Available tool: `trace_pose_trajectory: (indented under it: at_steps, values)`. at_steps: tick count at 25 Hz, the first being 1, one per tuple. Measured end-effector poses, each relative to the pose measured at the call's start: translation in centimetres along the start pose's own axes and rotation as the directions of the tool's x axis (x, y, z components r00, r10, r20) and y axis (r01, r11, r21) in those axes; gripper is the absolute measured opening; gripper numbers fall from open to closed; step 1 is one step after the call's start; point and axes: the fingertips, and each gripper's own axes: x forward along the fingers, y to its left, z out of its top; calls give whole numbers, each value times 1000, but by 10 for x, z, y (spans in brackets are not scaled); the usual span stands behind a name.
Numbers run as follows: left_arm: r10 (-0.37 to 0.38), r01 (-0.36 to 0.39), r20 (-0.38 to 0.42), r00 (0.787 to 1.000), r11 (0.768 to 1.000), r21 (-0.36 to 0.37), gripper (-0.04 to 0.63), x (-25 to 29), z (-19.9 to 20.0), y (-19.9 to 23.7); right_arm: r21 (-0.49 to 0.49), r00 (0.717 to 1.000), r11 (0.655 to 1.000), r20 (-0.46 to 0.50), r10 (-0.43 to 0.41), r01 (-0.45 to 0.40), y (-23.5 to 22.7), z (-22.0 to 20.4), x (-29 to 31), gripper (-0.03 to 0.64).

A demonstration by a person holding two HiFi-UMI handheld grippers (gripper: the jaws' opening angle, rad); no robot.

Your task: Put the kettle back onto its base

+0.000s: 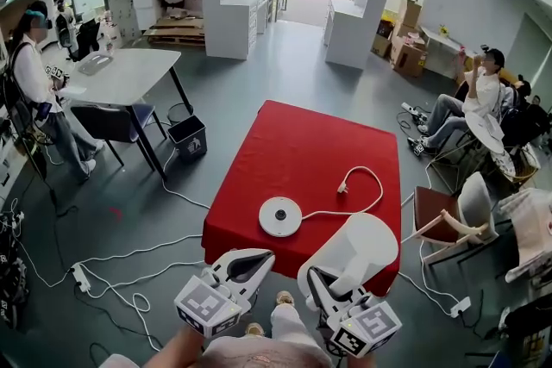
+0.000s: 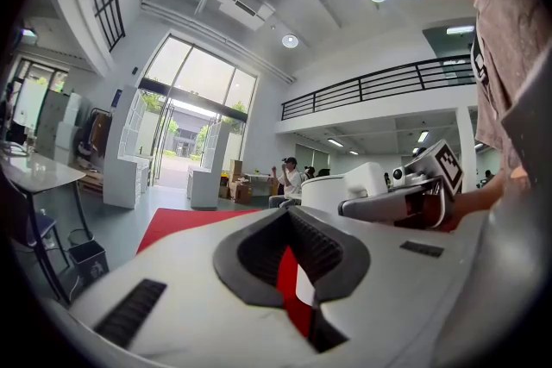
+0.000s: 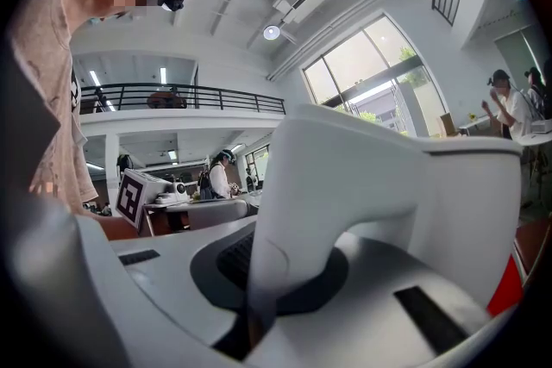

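Note:
The white kettle [image 1: 362, 244] hangs over the near right corner of the red table [image 1: 302, 151], tilted. My right gripper [image 1: 321, 282] is shut on its handle [image 3: 280, 271], and the kettle body [image 3: 388, 185] fills the right gripper view. The round white base [image 1: 280, 216] lies on the table, left of the kettle and a little farther from me. Its cord [image 1: 366, 185] loops away to a loose plug. My left gripper [image 1: 250, 259] hovers at the table's near edge, just short of the base. It is shut with nothing in it [image 2: 290, 215], and red cloth shows behind.
A black bin [image 1: 188, 138] and a white table [image 1: 129, 73] with a standing person stand to the left. Chairs [image 1: 457, 220] and a seated person [image 1: 470, 108] are close on the right. Cables and a power strip [image 1: 82, 278] lie on the floor at the front left.

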Motion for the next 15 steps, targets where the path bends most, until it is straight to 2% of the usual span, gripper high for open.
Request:
trace_pose_trajectory:
  at_steps: [15]
  values:
    - [49, -49, -22, 999, 999, -7, -11, 34, -2, 38, -16, 996, 997, -31, 81, -82, -36, 16, 48, 23]
